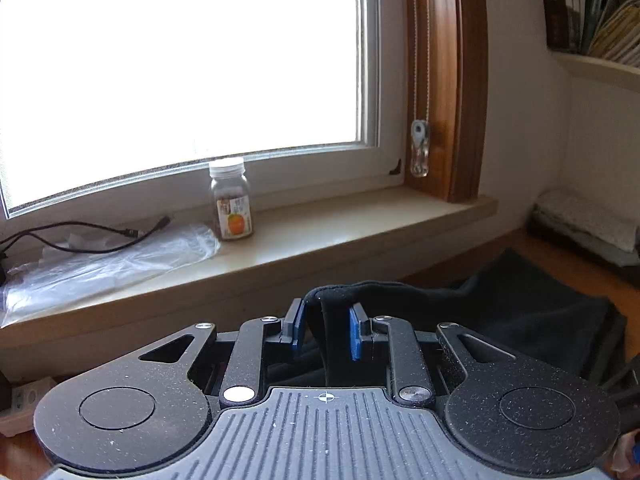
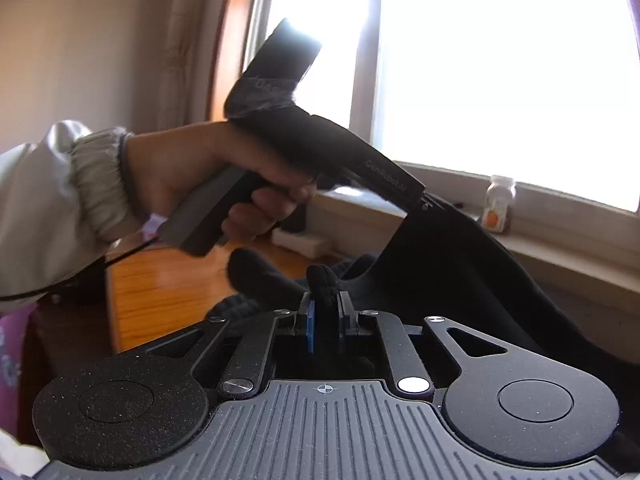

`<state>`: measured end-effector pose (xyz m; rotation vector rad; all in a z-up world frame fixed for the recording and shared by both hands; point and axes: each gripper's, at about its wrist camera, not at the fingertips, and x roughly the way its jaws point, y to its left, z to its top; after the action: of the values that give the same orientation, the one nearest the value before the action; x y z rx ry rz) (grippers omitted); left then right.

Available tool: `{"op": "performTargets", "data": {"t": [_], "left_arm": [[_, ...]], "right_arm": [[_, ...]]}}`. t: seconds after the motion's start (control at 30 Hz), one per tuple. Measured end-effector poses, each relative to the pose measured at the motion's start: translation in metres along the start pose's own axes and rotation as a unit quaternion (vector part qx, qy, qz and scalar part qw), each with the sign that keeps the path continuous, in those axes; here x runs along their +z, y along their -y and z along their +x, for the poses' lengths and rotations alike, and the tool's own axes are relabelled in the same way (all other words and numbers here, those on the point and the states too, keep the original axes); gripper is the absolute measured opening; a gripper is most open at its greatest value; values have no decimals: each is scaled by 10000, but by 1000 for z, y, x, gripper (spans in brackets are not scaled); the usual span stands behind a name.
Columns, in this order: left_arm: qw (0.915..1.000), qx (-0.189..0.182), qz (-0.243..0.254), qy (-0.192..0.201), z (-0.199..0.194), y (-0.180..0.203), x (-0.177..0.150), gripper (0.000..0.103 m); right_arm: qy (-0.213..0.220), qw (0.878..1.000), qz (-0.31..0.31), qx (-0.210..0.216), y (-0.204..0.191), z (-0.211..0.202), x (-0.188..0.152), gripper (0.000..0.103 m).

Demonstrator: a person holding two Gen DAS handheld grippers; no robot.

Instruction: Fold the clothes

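Gripping a fold of the black knitted garment (image 2: 460, 264), the right claw (image 2: 326, 320) has its blue pads pinched together on the cloth. The left claw (image 1: 325, 330) seems clamped on another hem, though a gap shows beside one pad. Both lift the garment above the orange-brown wooden surface (image 2: 160, 288), near the pale windowsill (image 1: 320, 240).

A wooden table (image 2: 160, 280) with an orange-brown top carries a black garment (image 1: 540, 308), which lies bunched on it toward the window side. A folded pile of cloth (image 1: 588, 228) sits at the table's far right corner by the wall. Beyond the table's far edge runs a pale windowsill (image 1: 360, 232). On the sill stand a small jar (image 1: 231, 200) with a white lid, a crumpled clear plastic bag (image 1: 108, 260) just left of it, and a black cable (image 1: 92, 236) lying over the bag.
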<state>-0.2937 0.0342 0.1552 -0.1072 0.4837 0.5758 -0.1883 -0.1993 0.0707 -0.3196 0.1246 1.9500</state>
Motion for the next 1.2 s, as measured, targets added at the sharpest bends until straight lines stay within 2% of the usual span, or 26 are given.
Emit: {"op": "performTargets", "data": {"t": [0.07,0.17,0.23,0.33,0.43,0.57,0.6,0.63,0.77,0.87,0.93,0.97,1.07,1.1,1.13,1.2], "left_arm": [[9998,25,51,-200,7,0,-5,24],[9991,119,57,-404,18,-3,-16,24],[9989,138,-38,-457,23,-9,-22,24],[9983,131,-177,-532,28,-16,-26,24],[9979,176,-127,-603,33,-15,-28,24],[9976,208,-71,-663,35,-14,-30,24],[9976,204,-64,-656,35,-14,-30,24],[9979,195,-55,-622,33,-14,-30,24],[9991,173,-222,-321,7,-17,-11,20],[9986,375,-245,-293,-3,-21,0,20],[9976,521,-213,-415,0,-23,0,25],[9967,589,-206,-514,4,-25,-5,30],[9931,881,-228,-737,15,-31,-24,30],[9927,948,-279,-697,14,-33,-26,37],[9923,1006,-336,-634,12,-34,-26,49],[9914,1121,-448,-508,9,-37,-28,56]], "right_arm": [[-331,9990,25,296,4,-1,-4,16],[-571,9978,10,337,7,-5,-14,16],[-601,9975,-16,365,7,-7,-15,24],[-583,9979,-69,284,7,-4,-13,24],[-705,9965,-220,391,4,10,-14,27],[-925,9943,-368,382,-1,31,-18,25],[-962,9939,-357,395,-1,34,-19,15],[-916,9946,-328,351,0,33,-18,12],[-95,9996,140,234,9,14,-2,9],[54,9989,54,464,1,16,6,9],[-124,9989,-160,418,-11,28,4,9],[-227,9988,-144,399,-12,33,0,10],[-480,9981,-39,388,-15,44,-11,20],[-509,9977,-35,438,-15,43,-13,26],[-501,9976,-60,464,-16,39,-14,32],[-424,9983,-87,390,-13,20,-14,35]]}}
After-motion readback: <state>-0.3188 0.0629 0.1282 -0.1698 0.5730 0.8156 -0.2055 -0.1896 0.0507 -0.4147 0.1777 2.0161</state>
